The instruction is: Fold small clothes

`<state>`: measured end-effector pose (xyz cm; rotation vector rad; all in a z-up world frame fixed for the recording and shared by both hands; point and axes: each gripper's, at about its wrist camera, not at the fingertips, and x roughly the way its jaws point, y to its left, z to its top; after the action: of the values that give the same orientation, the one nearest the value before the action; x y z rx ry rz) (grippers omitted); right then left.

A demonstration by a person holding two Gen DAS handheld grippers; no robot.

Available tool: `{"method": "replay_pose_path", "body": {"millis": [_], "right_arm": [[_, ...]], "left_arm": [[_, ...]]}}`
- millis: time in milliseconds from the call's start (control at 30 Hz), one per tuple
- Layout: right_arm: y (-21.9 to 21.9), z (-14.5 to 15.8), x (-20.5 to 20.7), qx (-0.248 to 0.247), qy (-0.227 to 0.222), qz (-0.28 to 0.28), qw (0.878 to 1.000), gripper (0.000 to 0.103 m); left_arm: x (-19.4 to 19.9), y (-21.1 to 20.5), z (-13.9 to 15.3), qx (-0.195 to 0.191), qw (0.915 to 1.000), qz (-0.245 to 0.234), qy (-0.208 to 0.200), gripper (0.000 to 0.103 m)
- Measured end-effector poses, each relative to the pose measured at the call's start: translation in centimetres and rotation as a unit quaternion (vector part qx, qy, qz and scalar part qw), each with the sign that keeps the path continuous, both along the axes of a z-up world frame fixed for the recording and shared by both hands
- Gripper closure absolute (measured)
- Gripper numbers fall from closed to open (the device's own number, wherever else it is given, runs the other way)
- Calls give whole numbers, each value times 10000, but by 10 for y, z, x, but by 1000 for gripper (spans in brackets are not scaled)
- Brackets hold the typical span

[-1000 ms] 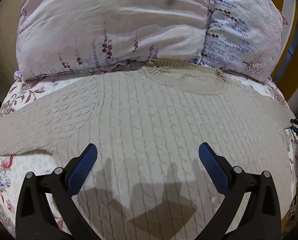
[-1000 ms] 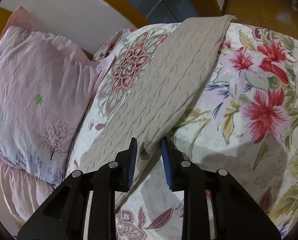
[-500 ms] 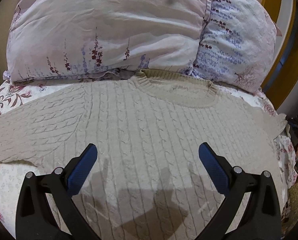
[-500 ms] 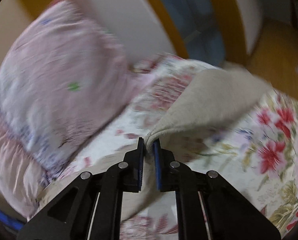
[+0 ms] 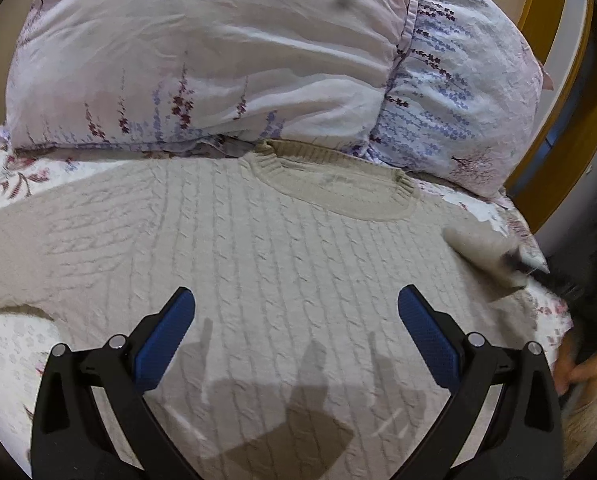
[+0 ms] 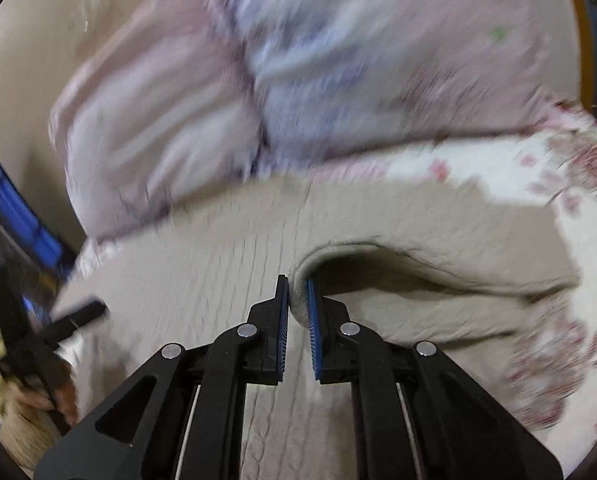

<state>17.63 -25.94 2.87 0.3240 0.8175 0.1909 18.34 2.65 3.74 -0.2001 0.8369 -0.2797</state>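
A beige cable-knit sweater (image 5: 258, 264) lies flat on the bed, its collar (image 5: 338, 184) toward the pillows. My left gripper (image 5: 296, 304) is open and empty above the sweater's body. My right gripper (image 6: 297, 286) is shut on the sweater's right sleeve (image 6: 418, 264) and holds it lifted and curled over the body. In the left wrist view that sleeve (image 5: 482, 248) shows blurred at the right, with the right gripper (image 5: 538, 272) behind it. The left sleeve (image 5: 26, 256) lies stretched out to the left.
Two pale floral pillows (image 5: 218, 52) lie just beyond the collar. A floral bedsheet (image 6: 478, 176) covers the bed. A wooden bed frame (image 5: 558, 92) runs along the right. The other gripper (image 6: 38, 336) and a hand show at the left of the right wrist view.
My right gripper closed on the right sleeve and has swung it up and inward over the sweater's body. My left gripper has moved closer toward the collar, still open.
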Motion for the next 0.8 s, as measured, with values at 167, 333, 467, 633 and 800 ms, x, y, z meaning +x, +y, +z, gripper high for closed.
{"method": "replay_pose_path", "body": {"millis": [167,333,467,633,800], "right_arm": [[-1,-22,-2,349,468,-106,9982,89],[-51,-13,-22,1298,365,-810,9876,49],[-85,-21,-28,2115,468,-1338,9670,49],[-120,-34,-31,2698,471,-2124,9380,52],[-120,-26,-16,1995,341,-2378,9500,82]], "left_arm": [[-3,-5,1,-286,9994,-182,53,2],[-2,-9,1,-561,9979,-292,100,2],[3,-22,2,-826,9952,-455,256,2],[1,-50,7,-744,9941,-768,193,2],[0,-51,2,-743,9938,-791,248,2]]}}
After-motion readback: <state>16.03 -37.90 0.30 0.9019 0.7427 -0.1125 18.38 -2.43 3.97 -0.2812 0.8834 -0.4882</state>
